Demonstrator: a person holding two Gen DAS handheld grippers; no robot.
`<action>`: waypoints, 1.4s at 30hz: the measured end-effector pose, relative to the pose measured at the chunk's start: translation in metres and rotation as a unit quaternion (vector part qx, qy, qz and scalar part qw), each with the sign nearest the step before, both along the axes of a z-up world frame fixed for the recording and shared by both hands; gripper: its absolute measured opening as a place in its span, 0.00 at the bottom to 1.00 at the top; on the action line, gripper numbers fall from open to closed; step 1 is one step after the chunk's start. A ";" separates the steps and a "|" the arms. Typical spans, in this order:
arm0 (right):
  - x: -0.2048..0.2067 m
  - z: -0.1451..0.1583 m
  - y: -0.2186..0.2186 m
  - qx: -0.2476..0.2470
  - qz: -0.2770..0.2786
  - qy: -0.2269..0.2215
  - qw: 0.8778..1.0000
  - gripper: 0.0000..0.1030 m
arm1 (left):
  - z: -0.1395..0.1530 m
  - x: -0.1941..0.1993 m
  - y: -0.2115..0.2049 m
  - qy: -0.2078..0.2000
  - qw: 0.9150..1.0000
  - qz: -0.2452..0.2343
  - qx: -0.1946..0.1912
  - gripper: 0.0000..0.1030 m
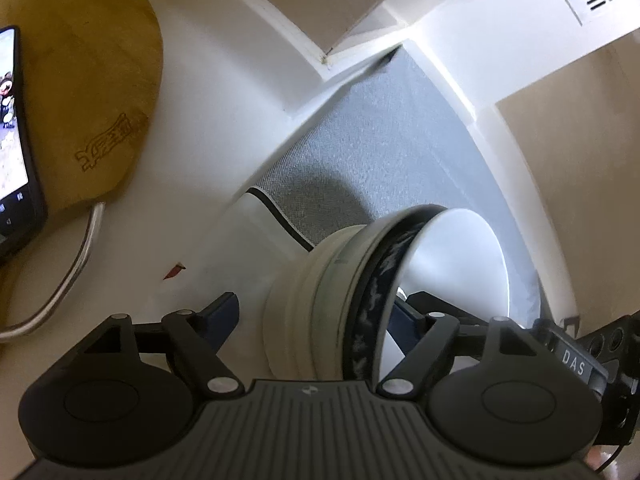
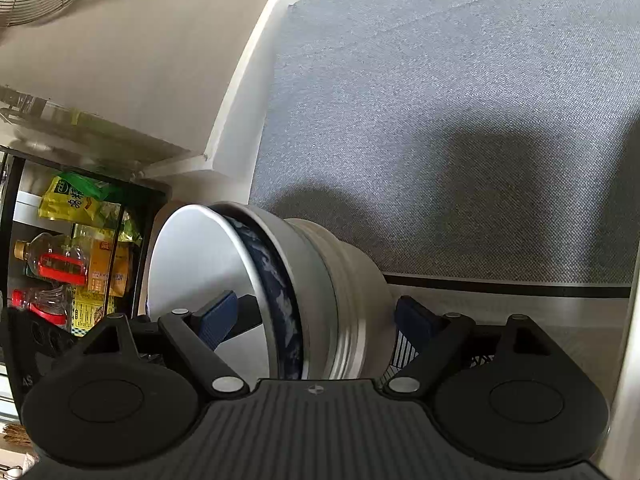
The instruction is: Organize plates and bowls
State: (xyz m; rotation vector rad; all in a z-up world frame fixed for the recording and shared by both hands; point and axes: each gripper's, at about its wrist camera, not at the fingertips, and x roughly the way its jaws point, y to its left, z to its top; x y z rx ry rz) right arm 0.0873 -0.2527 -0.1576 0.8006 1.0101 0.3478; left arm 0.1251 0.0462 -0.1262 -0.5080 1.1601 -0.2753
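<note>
Bright daylight pours in, glaring white along the wall edge [image 1: 444, 68] in the left wrist view. The stacked bowls [image 2: 280, 288] throw a soft dark shadow across the grey mat [image 2: 460, 120]. Fisheye bending curves every straight line near the edges. The left view is slightly smeared; the right is sharper.

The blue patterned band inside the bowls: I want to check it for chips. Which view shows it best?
The right wrist view: the blue patterned band runs long, sharply lit beside the white inside of the stack of bowls. The left wrist view shows the band darker, partly shadowed.
</note>
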 end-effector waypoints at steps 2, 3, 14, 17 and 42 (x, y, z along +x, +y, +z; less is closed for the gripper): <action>0.001 0.000 -0.002 0.001 0.000 0.000 1.000 0.87 | 0.000 -0.003 0.000 -0.007 1.000 0.004 -0.002 0.81; 0.001 0.000 -0.002 0.001 0.000 -0.001 1.000 0.87 | 0.000 -0.005 0.001 -0.008 1.000 0.005 -0.003 0.81; 0.005 0.003 0.004 -0.009 0.021 -0.007 1.000 0.96 | -0.004 -0.010 -0.003 0.020 0.999 -0.028 -0.042 0.83; 0.006 0.003 0.004 -0.004 0.021 -0.004 1.000 0.97 | -0.005 -0.010 -0.002 0.017 0.998 -0.028 -0.048 0.83; 0.019 0.004 0.005 -0.029 0.040 -0.032 0.998 0.89 | -0.007 -0.012 0.021 -0.004 0.997 -0.013 -0.079 0.75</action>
